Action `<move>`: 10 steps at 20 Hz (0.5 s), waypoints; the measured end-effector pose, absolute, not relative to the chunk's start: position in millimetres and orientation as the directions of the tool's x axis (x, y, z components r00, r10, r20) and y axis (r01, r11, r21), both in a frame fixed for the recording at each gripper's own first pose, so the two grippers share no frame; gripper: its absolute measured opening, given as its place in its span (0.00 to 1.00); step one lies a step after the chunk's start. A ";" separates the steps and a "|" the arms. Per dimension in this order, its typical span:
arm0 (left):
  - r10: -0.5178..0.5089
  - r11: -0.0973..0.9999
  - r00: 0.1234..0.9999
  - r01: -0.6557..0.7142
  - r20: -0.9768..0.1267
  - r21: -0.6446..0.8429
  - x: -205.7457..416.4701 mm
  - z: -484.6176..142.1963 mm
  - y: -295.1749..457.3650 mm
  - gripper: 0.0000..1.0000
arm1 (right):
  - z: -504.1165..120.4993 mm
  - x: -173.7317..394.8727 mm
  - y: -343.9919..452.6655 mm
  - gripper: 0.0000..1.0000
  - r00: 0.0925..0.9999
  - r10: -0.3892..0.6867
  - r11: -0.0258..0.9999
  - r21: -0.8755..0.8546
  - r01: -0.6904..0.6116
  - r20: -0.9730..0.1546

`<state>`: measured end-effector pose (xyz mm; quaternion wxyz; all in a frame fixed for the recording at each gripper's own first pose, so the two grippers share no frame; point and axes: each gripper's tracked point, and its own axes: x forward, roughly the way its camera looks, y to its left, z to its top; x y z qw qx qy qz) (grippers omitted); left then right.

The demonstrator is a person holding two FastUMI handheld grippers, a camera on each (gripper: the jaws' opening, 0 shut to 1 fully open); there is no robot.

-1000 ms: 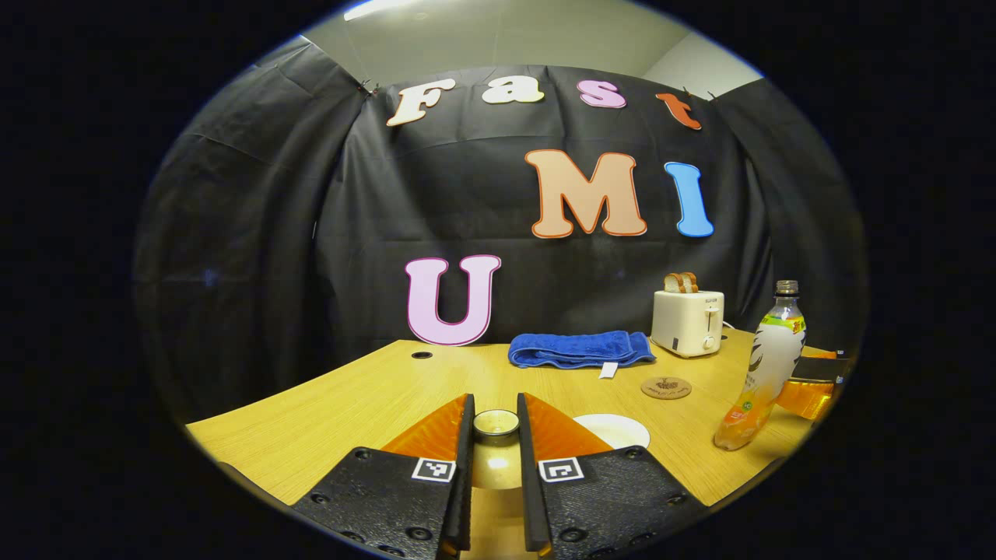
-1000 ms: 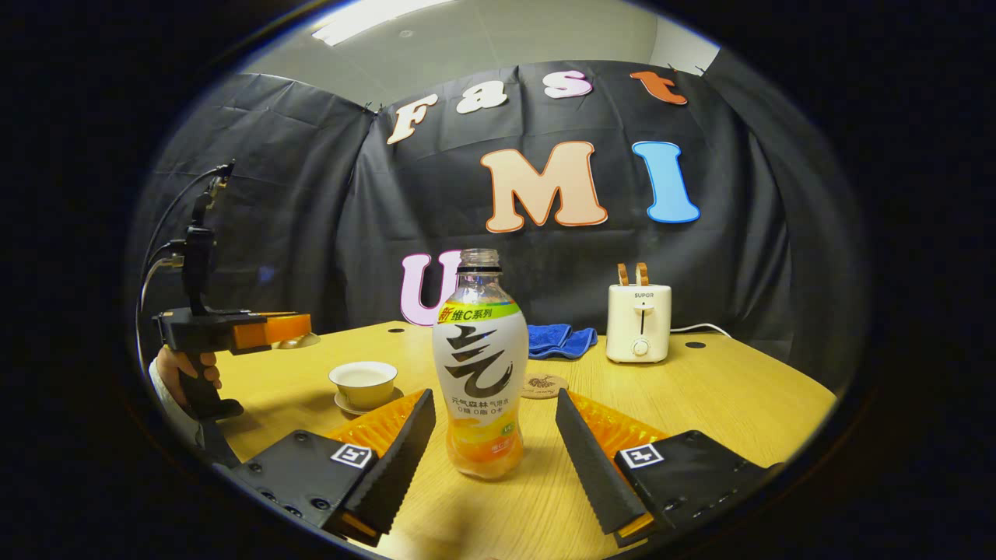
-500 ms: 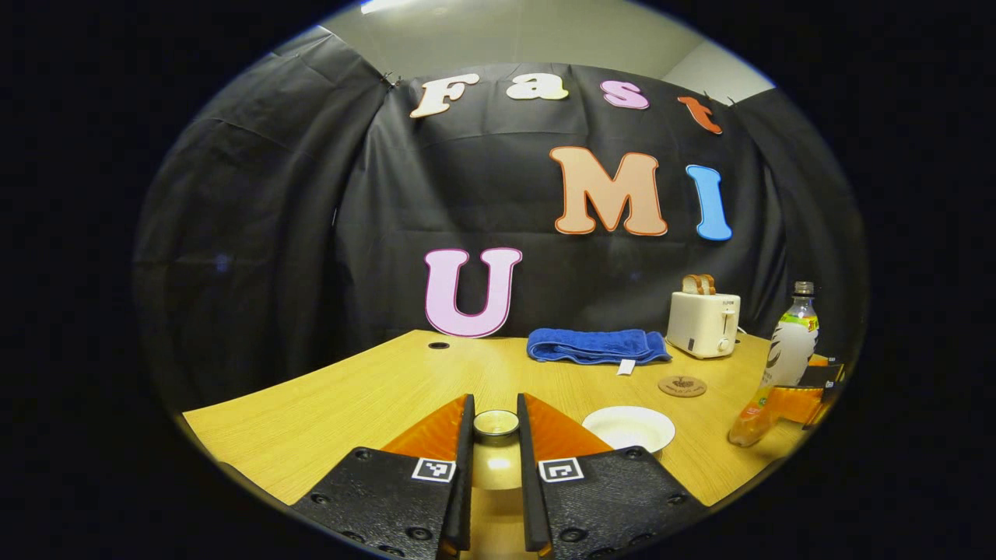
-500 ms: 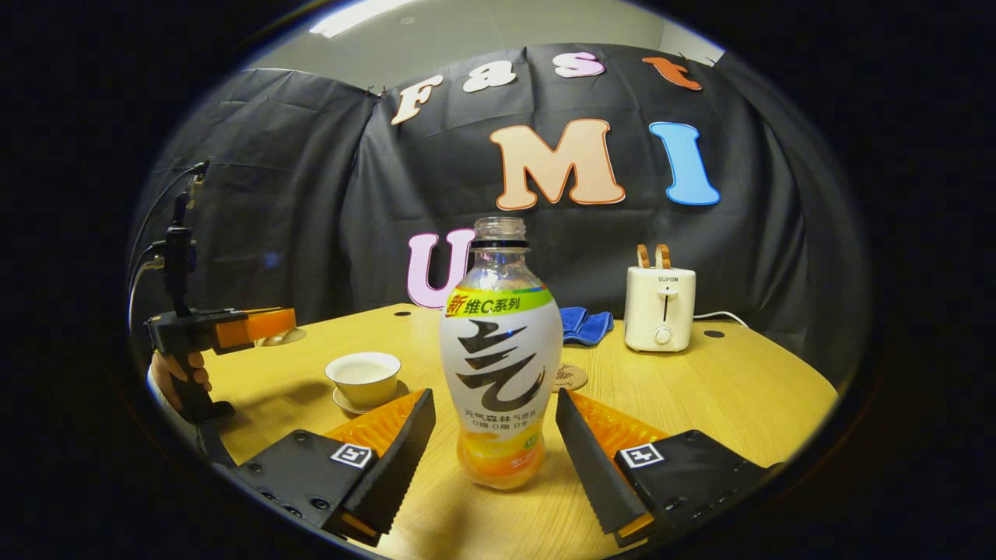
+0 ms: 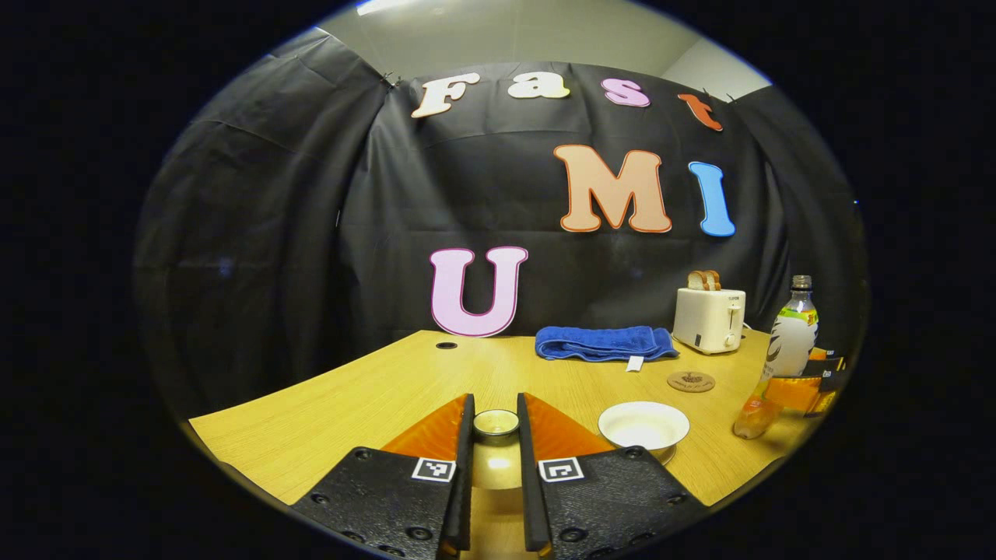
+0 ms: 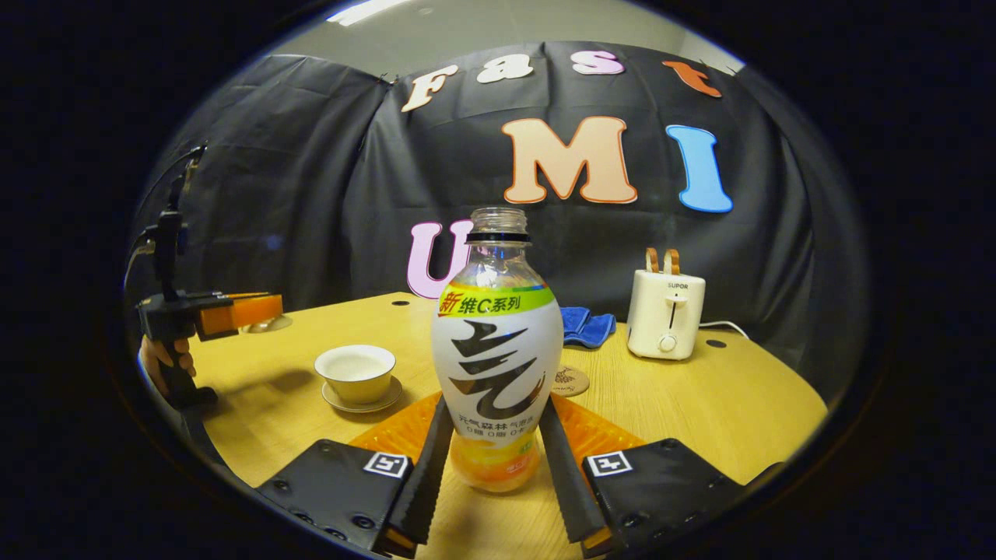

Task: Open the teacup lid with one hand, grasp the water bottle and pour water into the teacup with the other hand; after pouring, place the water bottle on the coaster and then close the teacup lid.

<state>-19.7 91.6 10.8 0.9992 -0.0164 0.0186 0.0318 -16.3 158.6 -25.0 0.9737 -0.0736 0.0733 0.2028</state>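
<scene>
My left gripper is shut on the knob of the teacup lid, held in the air above the table and left of the cup. The white teacup stands uncovered on its saucer. In the right gripper view, the capless water bottle with a white label and orange drink stands upright on the table. My right gripper is shut on its lower body, one finger on each side. The round brown coaster lies just behind the bottle. A hand holds the left gripper at the far left.
A white toaster with bread slices stands at the back right, its cord trailing right. A folded blue towel lies near the back wall. The wooden table has small round holes near its far edge.
The right gripper's fingers have closed in from wide open until they press the bottle's sides. The left gripper has carried the lid further left, away from the teacup.
</scene>
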 end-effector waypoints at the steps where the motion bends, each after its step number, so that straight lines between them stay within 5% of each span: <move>1: 0.065 0.997 0.997 -0.066 -0.035 -0.030 -19.2 10.3 92.7 0.23 | -24.5 -13.4 158.9 0.68 0.910 0.377 0.901 -0.158 -0.403 -0.172; 10: 0.070 0.997 0.996 -0.072 -0.048 -0.025 -19.6 1.7 106.9 0.24 | -26.5 6.4 180.8 0.67 0.917 0.350 0.784 -0.475 -0.399 -0.192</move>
